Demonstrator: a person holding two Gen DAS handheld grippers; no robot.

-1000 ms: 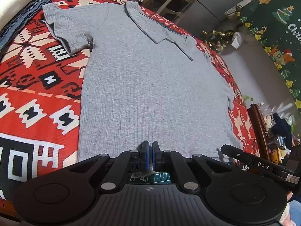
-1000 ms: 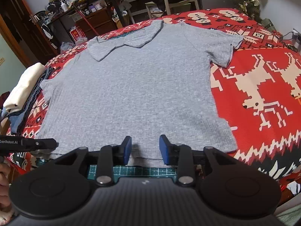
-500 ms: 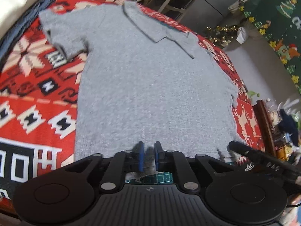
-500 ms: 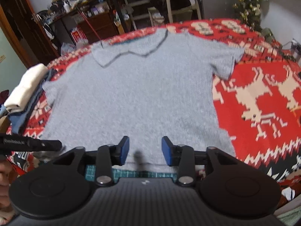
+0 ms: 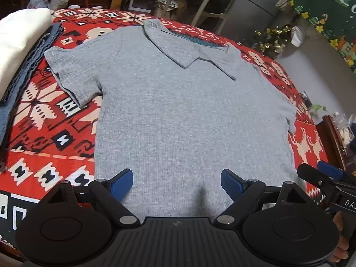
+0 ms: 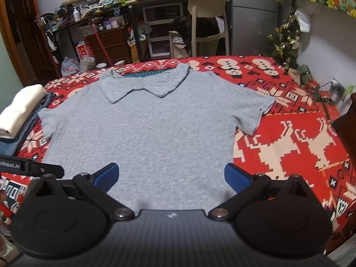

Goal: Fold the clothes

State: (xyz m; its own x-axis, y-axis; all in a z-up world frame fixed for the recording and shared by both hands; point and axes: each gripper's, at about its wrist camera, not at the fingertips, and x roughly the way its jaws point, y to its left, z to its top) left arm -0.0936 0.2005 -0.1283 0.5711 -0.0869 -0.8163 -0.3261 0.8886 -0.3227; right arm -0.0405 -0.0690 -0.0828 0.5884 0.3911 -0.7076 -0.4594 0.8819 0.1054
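I am holding the left gripper point(image 5: 176, 183) with its blue fingers point(image 5: 121, 183) spread wide apart, nothing between them, hovering over the near hem of the grey polo shirt point(image 5: 178, 111). I am keeping the right gripper point(image 6: 171, 176) the same way: its blue pads point(image 6: 237, 176) are standing far apart, gripping nothing, above the shirt's lower edge. I cannot tell whether either set of fingertips is touching the fabric.

In the left wrist view I am seeing the right gripper's tip point(image 5: 327, 178) poking in at the lower right, just beside the shirt's hem corner; in the right wrist view the left gripper's arm point(image 6: 31, 166) is reaching in from the left edge.

The shirt is lying flat, spread out front-up on a red patterned blanket point(image 6: 289, 144), collar point(image 6: 144, 86) pointing away from me and both short sleeves point(image 6: 255, 113) stretched out sideways. A strip of teal grid mat point(image 6: 142, 75) is showing inside the collar opening.

Beyond the shirt's left sleeve, a folded stack is sitting on the blanket: a cream garment point(image 5: 17, 44) resting on top of blue denim point(image 5: 33, 60). Further out, a beige chair point(image 6: 208, 20) and a cluttered desk point(image 6: 100, 6) are standing behind the bed, and a small tinsel tree point(image 6: 284, 37) is standing against the wall on the right.
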